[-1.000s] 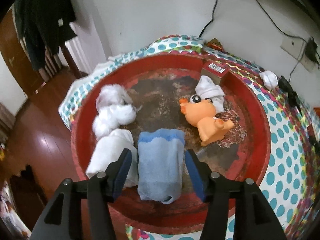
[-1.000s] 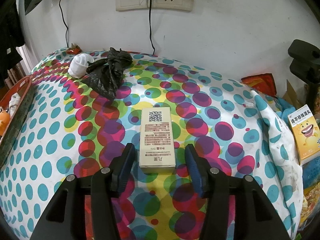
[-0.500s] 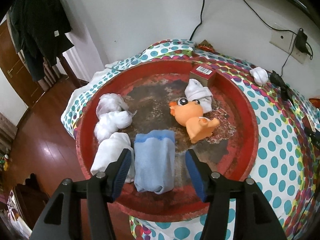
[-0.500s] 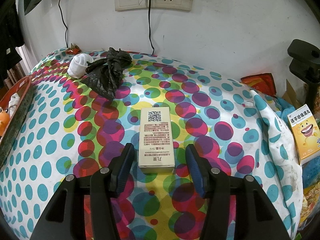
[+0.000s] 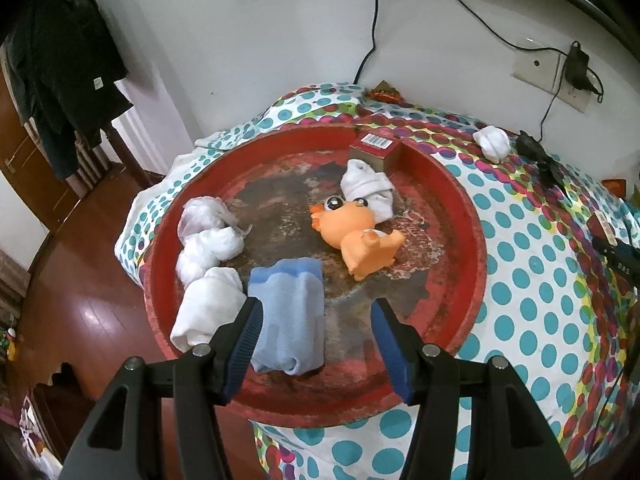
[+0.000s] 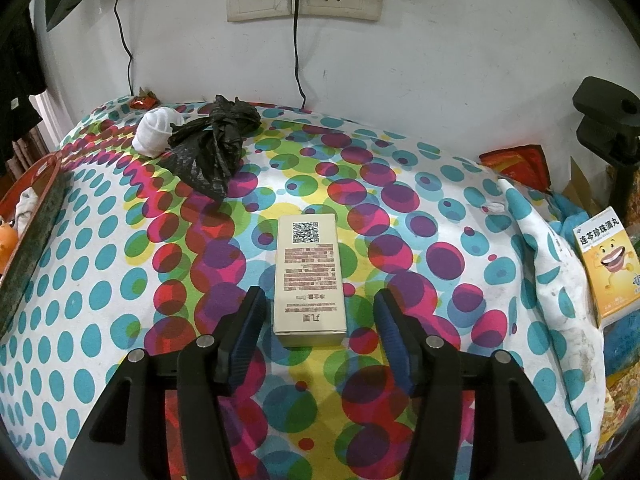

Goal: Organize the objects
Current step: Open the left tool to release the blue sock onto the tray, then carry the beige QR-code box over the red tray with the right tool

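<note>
Right tongs (image 6: 318,322): we see them spread wide and holding nothing, hovering low over the dotted cloth (image 6: 100,288) on the desk.
Cream box (image 6: 310,278): it lies flat on the cloth straight ahead of the right tongs, its near end between the two blue pads, apart from both.
Long axis: the box runs directly away from the right tongs, so its narrow width sits across the gap; we judge a straight push forward and a squeeze would take it by the long sides.
Left tongs (image 5: 316,334): also spread and holding nothing, above the near rim of the red tray (image 5: 472,264).
Blue sock (image 5: 288,316): it lies in the tray just inside the left pad, lengthwise away from the left tongs, beside a white sock (image 5: 208,304).
Nearer hand: for the box, we judge the right one; the tray shows only at the far left edge of its view.
Also in tray: an orange toy (image 5: 356,238) ahead and right of the left tongs.
</note>
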Demonstrator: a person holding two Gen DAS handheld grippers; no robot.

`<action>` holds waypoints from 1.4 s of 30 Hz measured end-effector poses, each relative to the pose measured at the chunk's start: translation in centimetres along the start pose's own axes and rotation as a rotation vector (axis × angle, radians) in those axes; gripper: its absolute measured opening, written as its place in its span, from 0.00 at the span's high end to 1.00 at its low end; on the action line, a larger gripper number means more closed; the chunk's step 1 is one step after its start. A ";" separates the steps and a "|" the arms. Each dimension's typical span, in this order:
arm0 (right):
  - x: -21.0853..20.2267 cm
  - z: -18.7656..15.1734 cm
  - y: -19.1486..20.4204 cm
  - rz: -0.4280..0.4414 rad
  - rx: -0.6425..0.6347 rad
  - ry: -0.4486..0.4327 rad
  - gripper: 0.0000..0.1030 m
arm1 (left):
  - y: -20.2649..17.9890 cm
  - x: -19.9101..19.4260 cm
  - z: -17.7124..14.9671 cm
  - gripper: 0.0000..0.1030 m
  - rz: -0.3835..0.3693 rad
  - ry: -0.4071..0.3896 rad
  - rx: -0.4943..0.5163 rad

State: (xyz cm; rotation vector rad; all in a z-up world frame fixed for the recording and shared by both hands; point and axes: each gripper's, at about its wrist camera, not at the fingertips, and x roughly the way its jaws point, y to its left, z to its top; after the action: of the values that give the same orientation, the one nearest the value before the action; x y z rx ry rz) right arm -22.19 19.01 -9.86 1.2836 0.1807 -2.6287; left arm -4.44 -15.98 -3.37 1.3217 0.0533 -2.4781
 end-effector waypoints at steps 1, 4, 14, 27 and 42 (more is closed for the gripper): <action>0.1 0.1 0.2 0.001 0.001 0.000 0.48 | -0.1 -0.1 0.0 0.44 -0.001 0.001 0.004; 0.0 0.0 0.0 0.000 0.000 0.000 0.47 | -0.2 -0.2 -0.1 0.44 -0.012 0.001 0.010; -0.1 0.0 0.4 -0.016 -0.007 -0.003 0.56 | 0.1 -0.2 -0.9 0.44 -0.010 0.023 0.030; -2.2 -0.9 2.7 -0.016 -0.019 0.010 0.74 | 2.3 0.3 -2.1 0.44 -0.018 0.056 -0.005; -5.2 -1.2 9.3 0.113 -0.046 -0.009 0.74 | 6.2 0.7 -3.0 0.44 -0.053 0.071 -0.099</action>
State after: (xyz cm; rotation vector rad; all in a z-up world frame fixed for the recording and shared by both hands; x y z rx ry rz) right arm -15.92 10.91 -6.63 1.2291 0.1618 -2.5208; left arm -0.50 -21.51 -4.89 1.3830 0.2274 -2.4366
